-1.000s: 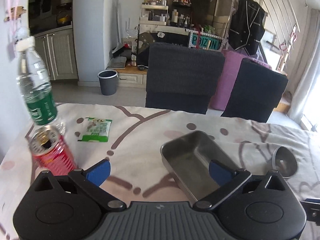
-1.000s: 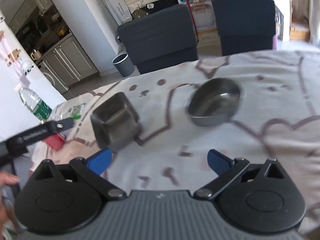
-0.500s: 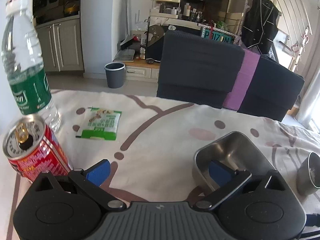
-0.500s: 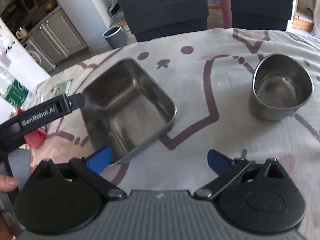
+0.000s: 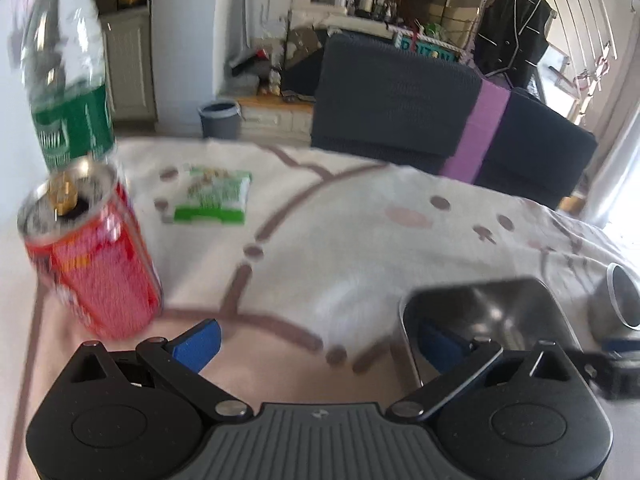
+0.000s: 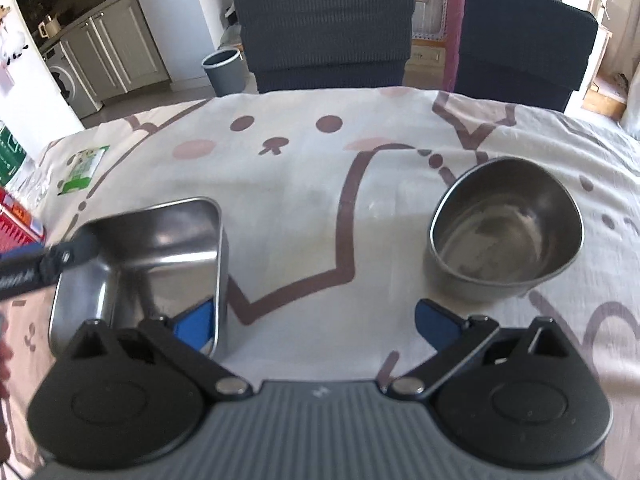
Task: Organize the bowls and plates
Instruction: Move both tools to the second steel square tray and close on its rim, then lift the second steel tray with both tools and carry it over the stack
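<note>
Rectangular steel tray (image 6: 160, 248), shiny, empty, upright; round steel bowl (image 6: 506, 232) well right of tray, empty. Left tool (image 5: 318, 340) and right tool (image 6: 314, 320) both spread apart, holding nothing

Tray (image 6: 136, 248): polished steel w/ mirror-bright walls; you get glare inside.
Bowl (image 6: 506, 232): brushed metal, duller sheen, smudgy base.
Desk cloth (image 6: 304, 184): matt fabric, soft, lightly creased, printed.
Can (image 5: 92, 256): glossy painted metal.
Bottle (image 5: 66, 64): clear plastic, shiny label.
Packet (image 5: 210, 198): glossy film.
</note>
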Tool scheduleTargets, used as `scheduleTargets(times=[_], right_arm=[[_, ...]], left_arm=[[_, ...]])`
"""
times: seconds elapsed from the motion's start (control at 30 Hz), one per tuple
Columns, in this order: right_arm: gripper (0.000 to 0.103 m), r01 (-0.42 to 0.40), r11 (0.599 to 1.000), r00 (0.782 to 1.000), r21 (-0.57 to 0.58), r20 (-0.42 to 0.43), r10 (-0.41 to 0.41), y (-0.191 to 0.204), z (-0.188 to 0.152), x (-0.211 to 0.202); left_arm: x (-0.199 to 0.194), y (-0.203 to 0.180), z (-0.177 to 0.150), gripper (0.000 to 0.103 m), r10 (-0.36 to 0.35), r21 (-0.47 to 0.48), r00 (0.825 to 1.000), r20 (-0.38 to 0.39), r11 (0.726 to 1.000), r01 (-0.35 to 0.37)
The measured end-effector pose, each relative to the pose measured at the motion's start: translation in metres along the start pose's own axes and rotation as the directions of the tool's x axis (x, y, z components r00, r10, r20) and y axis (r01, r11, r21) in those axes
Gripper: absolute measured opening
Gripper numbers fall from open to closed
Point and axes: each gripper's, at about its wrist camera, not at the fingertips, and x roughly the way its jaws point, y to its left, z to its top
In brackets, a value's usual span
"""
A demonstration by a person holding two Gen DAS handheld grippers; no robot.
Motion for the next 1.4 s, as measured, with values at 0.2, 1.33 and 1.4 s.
scheduleTargets(times=[0.2, 1.33, 1.4], right_arm=[[0.093, -0.043, 0.998, 0.997, -0.049, 0.06, 0.046, 0.002, -0.001, -0.003], [0.005, -0.254, 0.961, 0.95, -0.112, 0.159, 0.27, -0.005, -0.033, -0.129], [0.005, -0.254, 0.961, 0.947, -0.113, 0.171, 0.27, -0.013, -0.042, -0.147]], left_arm=[[-0.02, 0.003, -0.013, 0.086, -0.128, -0.051, 0.991, -0.035, 0.991, 0.127], [-0.16, -0.061, -0.038, 0.008, -0.228, -0.045, 0.974, -0.009, 0.973, 0.227], [-0.18, -0.074, -0.04, 0.008, -0.234, -0.033, 0.972, 0.011, 0.972, 0.234]])
